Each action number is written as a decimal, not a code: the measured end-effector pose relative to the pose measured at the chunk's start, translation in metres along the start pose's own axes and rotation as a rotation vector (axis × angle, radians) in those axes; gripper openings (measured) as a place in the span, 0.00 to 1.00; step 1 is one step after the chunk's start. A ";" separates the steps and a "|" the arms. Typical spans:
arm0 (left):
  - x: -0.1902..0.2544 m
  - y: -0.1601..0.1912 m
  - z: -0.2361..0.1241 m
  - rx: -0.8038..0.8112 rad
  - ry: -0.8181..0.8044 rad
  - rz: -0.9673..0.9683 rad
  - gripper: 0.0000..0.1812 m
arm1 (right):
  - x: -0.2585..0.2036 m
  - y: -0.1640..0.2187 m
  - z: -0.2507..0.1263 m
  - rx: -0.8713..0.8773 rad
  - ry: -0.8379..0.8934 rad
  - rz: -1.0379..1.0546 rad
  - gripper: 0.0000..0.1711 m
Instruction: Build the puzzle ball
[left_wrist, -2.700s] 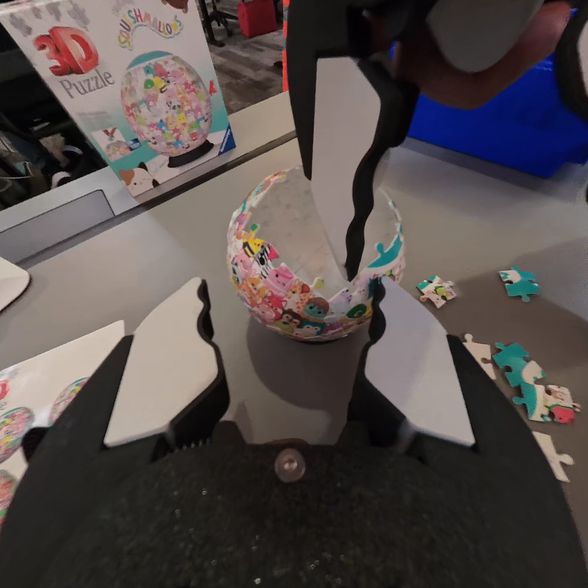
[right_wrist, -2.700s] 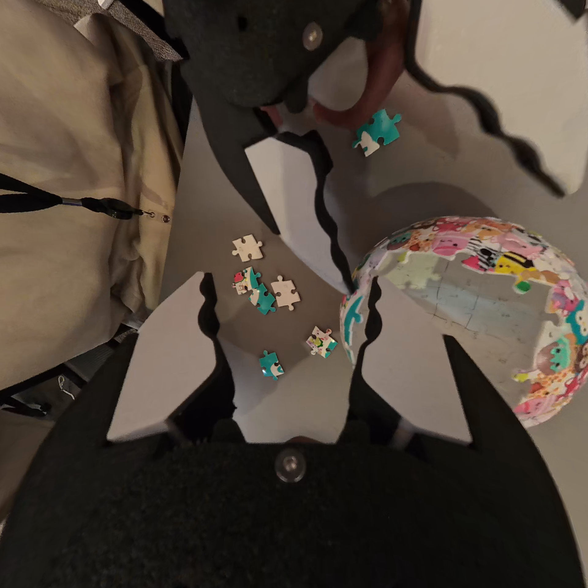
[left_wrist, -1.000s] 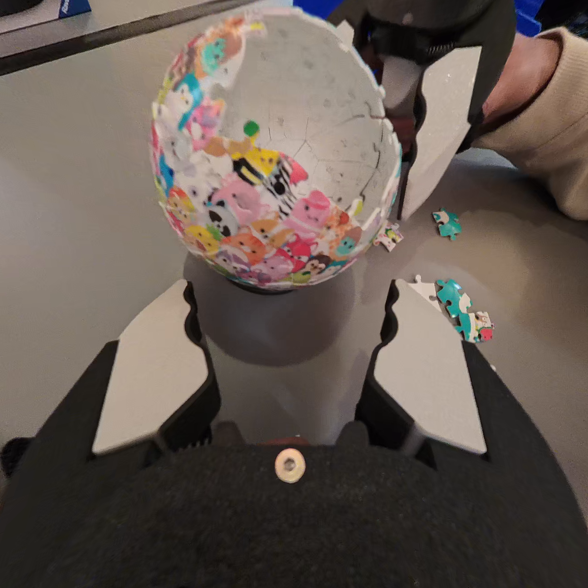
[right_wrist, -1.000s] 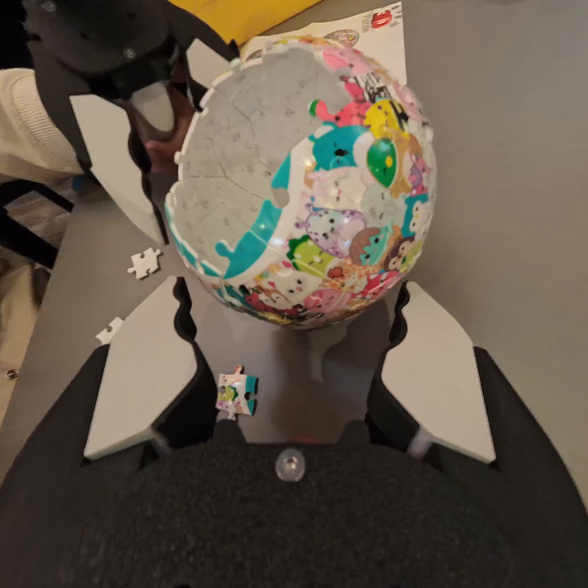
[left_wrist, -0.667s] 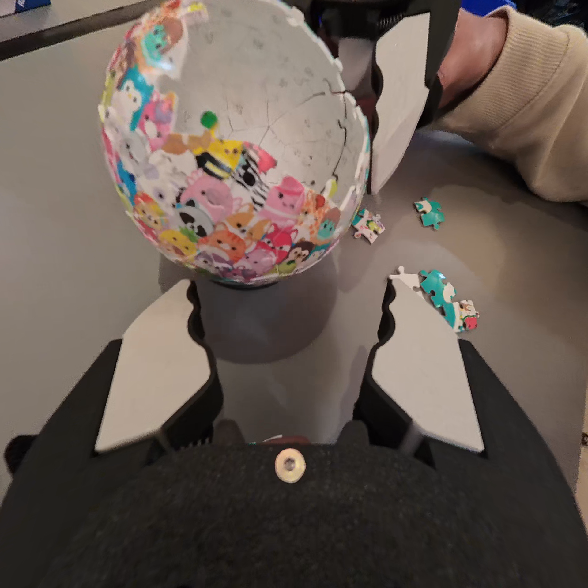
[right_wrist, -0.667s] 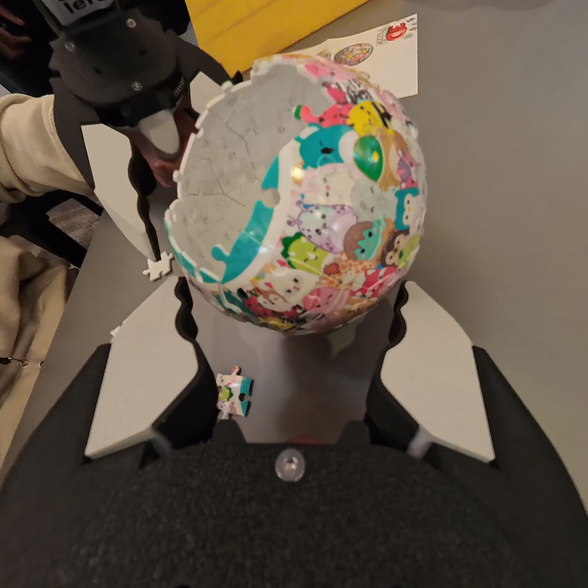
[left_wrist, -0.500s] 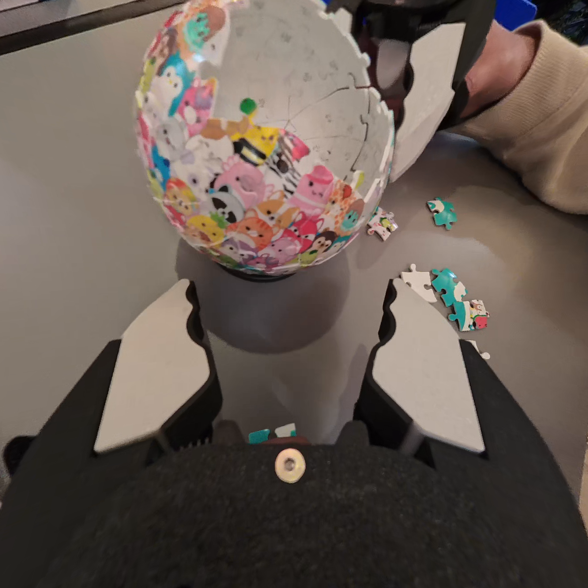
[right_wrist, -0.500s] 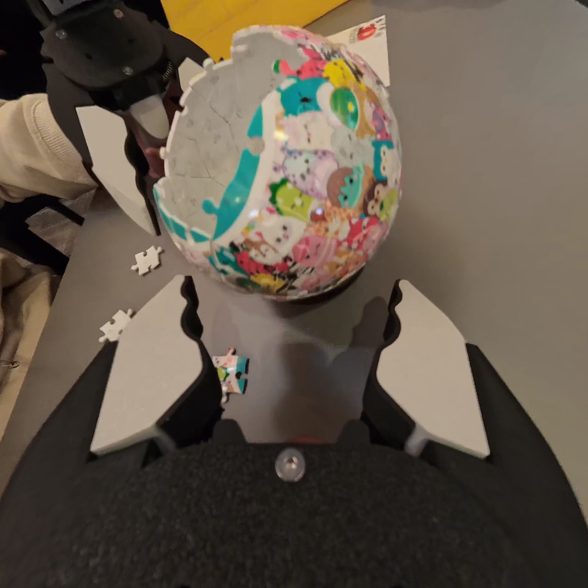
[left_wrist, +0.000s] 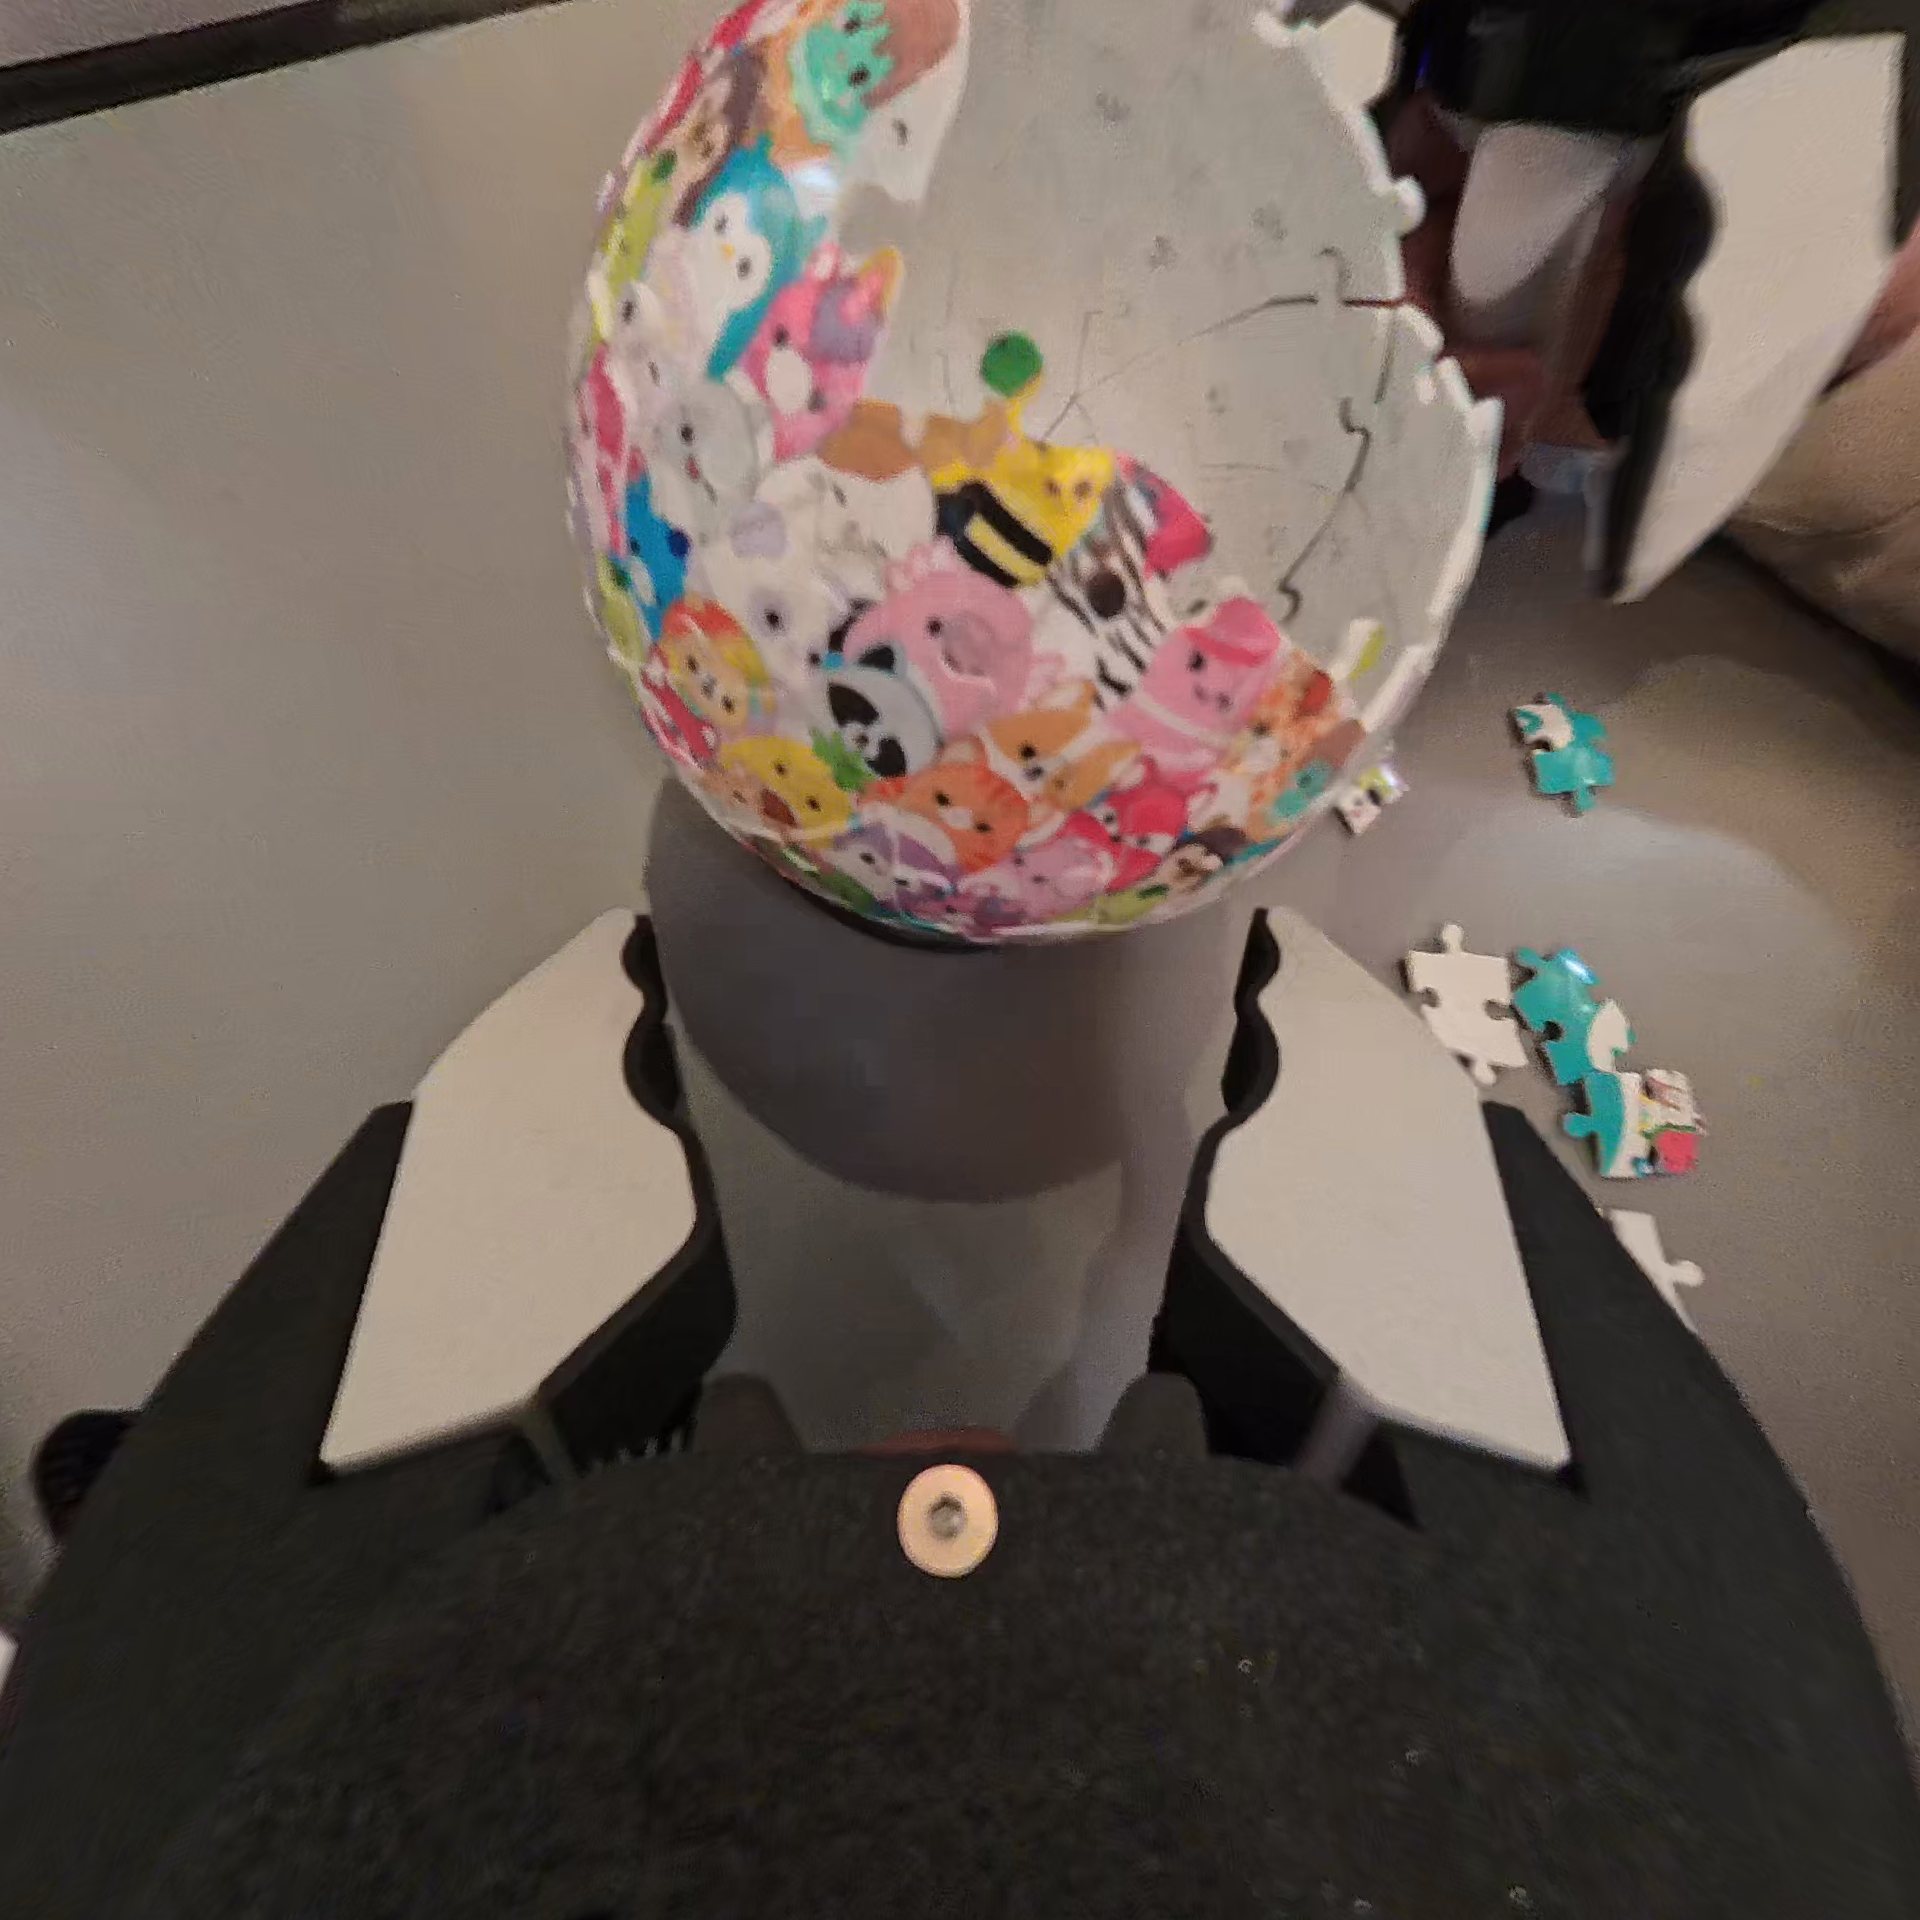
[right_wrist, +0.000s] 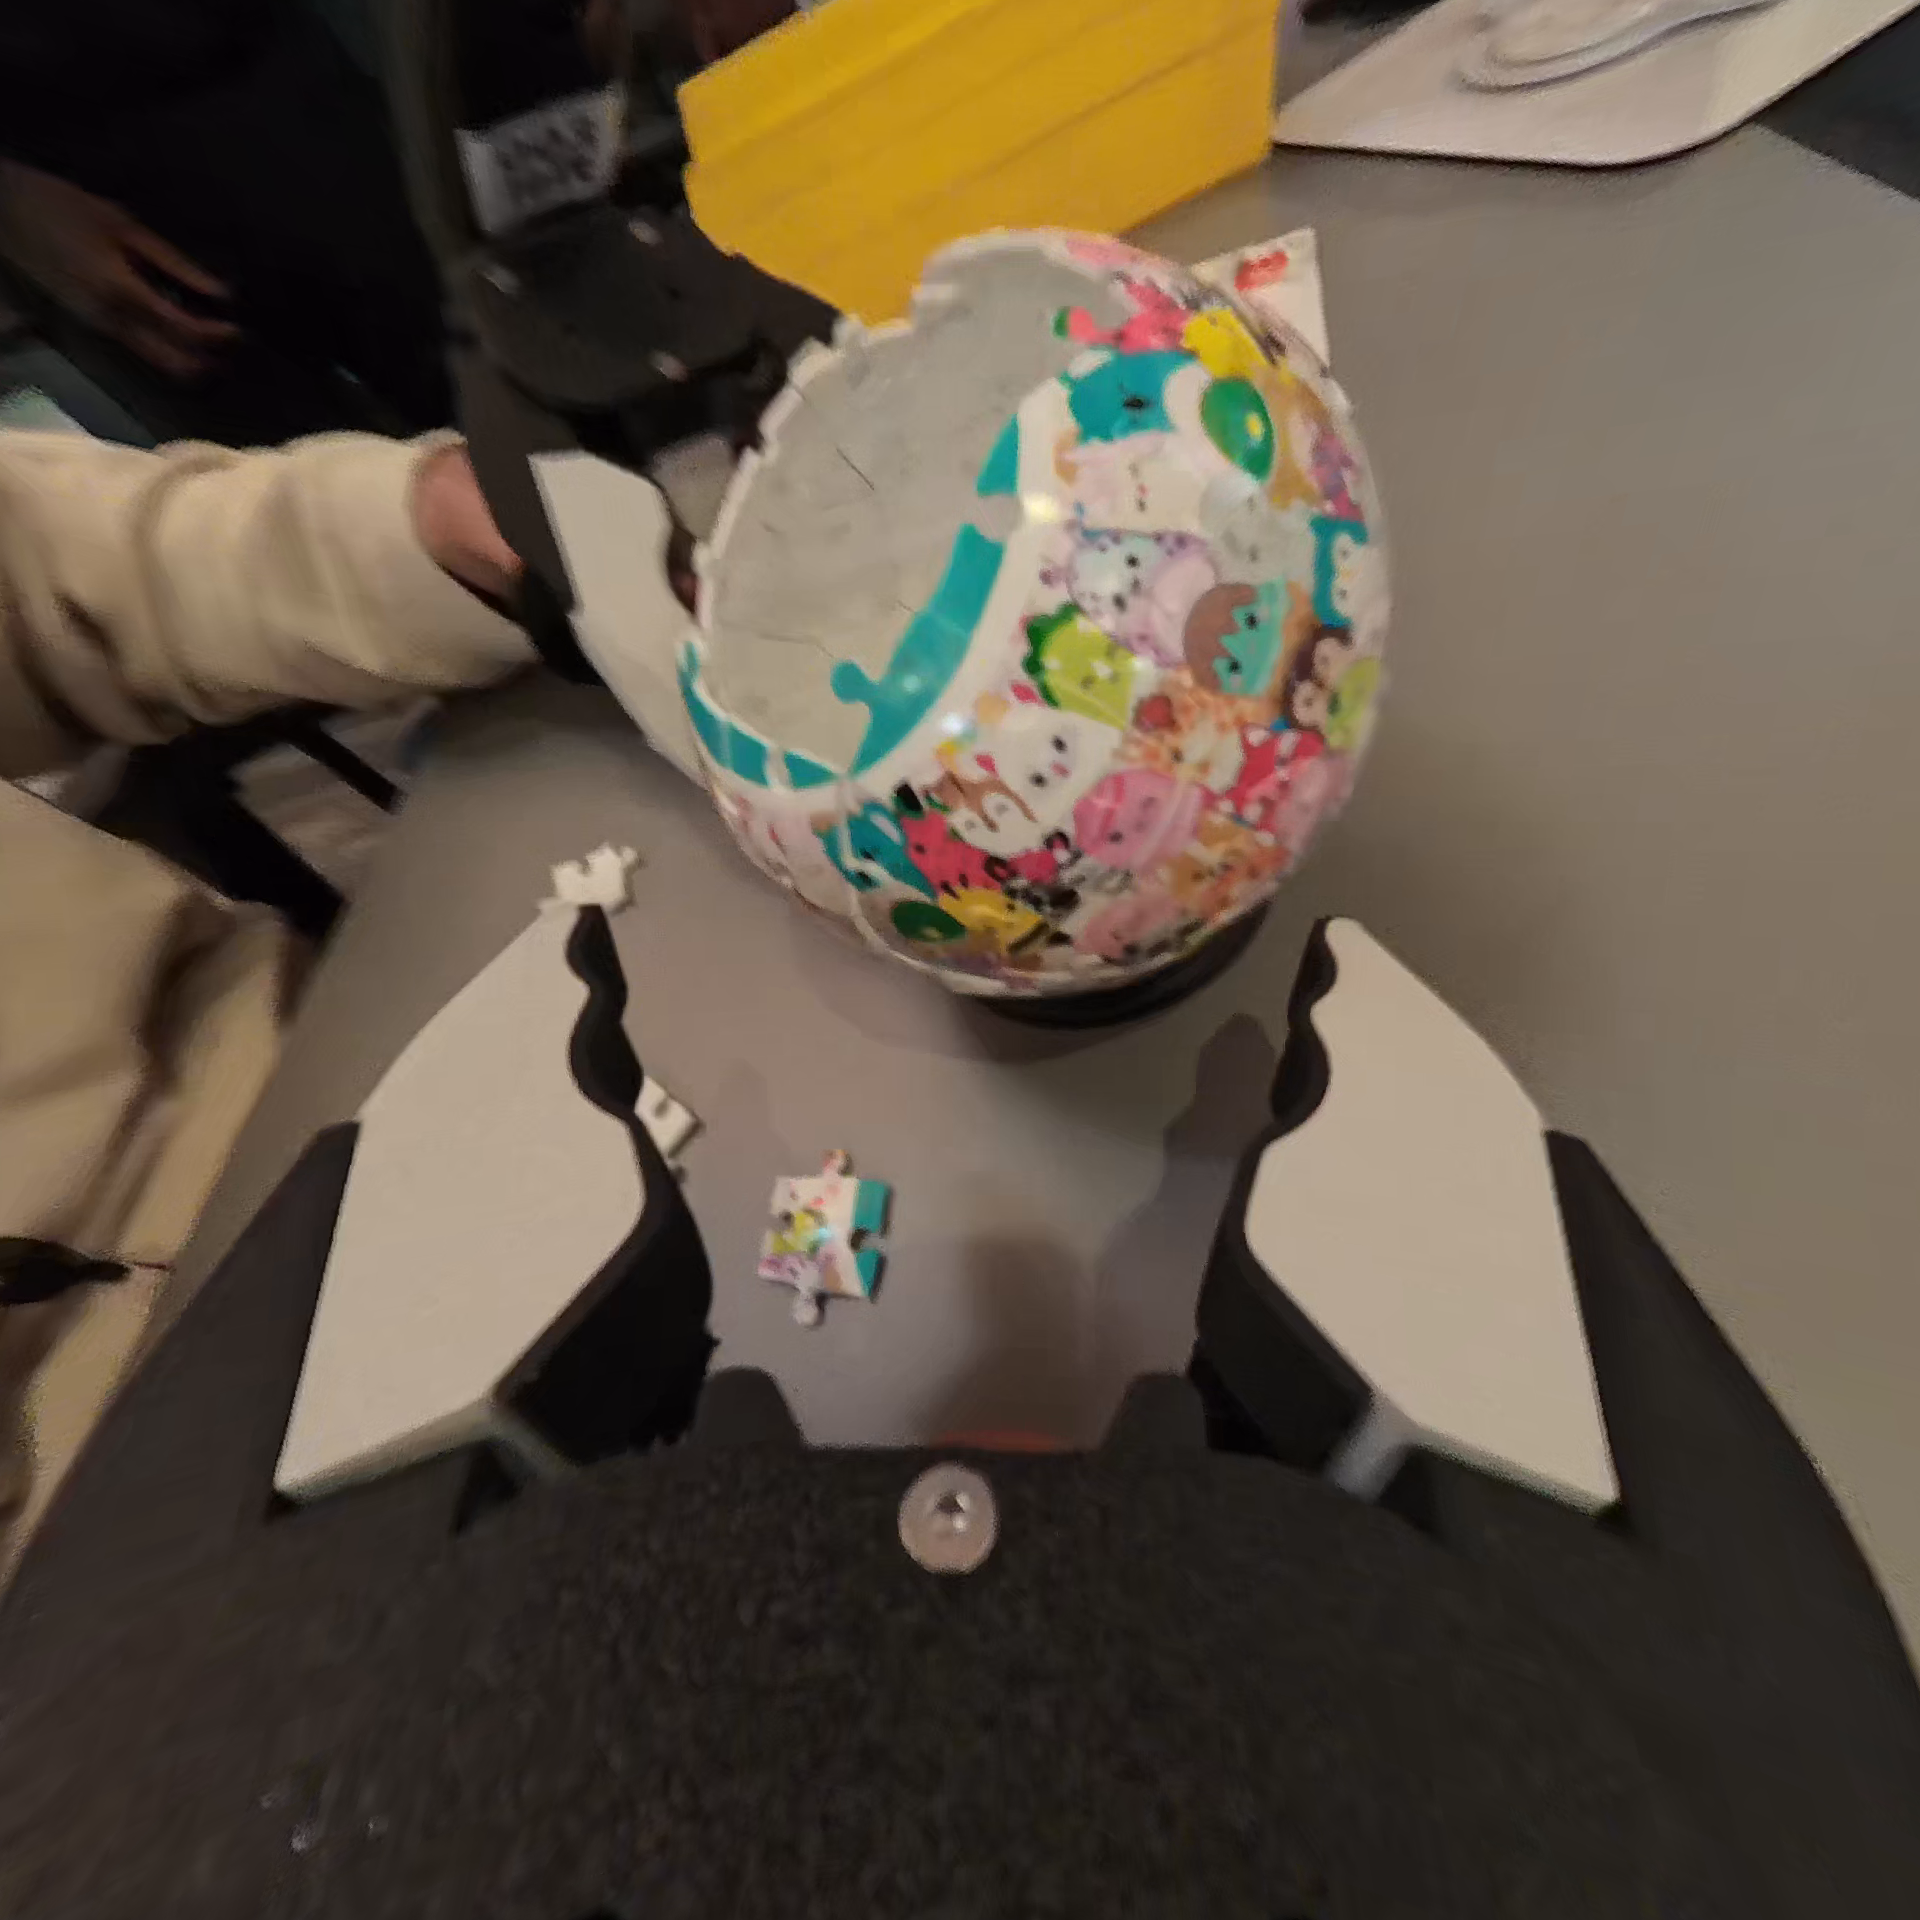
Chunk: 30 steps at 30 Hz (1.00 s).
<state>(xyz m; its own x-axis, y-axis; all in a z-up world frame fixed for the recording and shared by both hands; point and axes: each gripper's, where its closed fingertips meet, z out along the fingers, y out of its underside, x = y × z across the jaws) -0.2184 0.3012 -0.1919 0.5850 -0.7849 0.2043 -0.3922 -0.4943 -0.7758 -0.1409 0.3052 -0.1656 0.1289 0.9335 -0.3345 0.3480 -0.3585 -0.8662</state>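
The puzzle ball (left_wrist: 935, 644) is a partly built colourful shell on a black stand (right_wrist: 1122, 987), with a wide gap showing its grey inside. In the right wrist view the ball (right_wrist: 1143, 644) opens to the left. My left gripper (left_wrist: 945, 930) is open and empty, just short of the ball's base. My right gripper (right_wrist: 956, 930) is open and empty on the opposite side, with a loose colourful piece (right_wrist: 826, 1236) on the table between its fingers. Each gripper shows beyond the ball in the other's view, the right gripper (left_wrist: 1662, 312) and the left gripper (right_wrist: 592, 561), close to the rim.
Loose pieces lie right of the ball: a teal piece (left_wrist: 1564, 748), a white piece (left_wrist: 1465, 997) and a joined teal cluster (left_wrist: 1600, 1070). White pieces (right_wrist: 592, 878) lie by my right gripper's left finger. A yellow box (right_wrist: 977, 135) and a leaflet (right_wrist: 1268, 281) stand behind. A cream sleeve (right_wrist: 208, 582) reaches in.
2.7 s ago both grippers' tips met at the ball's rim; they have since moved off to opposite sides. In the last half second the right gripper drew back, bringing the loose piece between its fingers.
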 end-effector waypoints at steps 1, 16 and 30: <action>-0.003 -0.001 0.001 -0.011 -0.009 0.004 0.57 | -0.004 -0.003 0.002 0.026 -0.028 0.022 0.68; -0.017 -0.005 -0.028 0.052 -0.017 -0.050 0.58 | -0.010 -0.001 0.004 -0.021 0.074 0.046 0.75; -0.037 -0.020 -0.040 0.100 -0.039 -0.090 0.57 | -0.046 0.015 0.020 -0.005 0.013 0.160 0.81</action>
<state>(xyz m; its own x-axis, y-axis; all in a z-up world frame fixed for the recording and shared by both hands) -0.2610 0.3254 -0.1602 0.6424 -0.7231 0.2540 -0.2656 -0.5209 -0.8112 -0.1605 0.2565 -0.1709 0.1952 0.8647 -0.4628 0.3272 -0.5023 -0.8004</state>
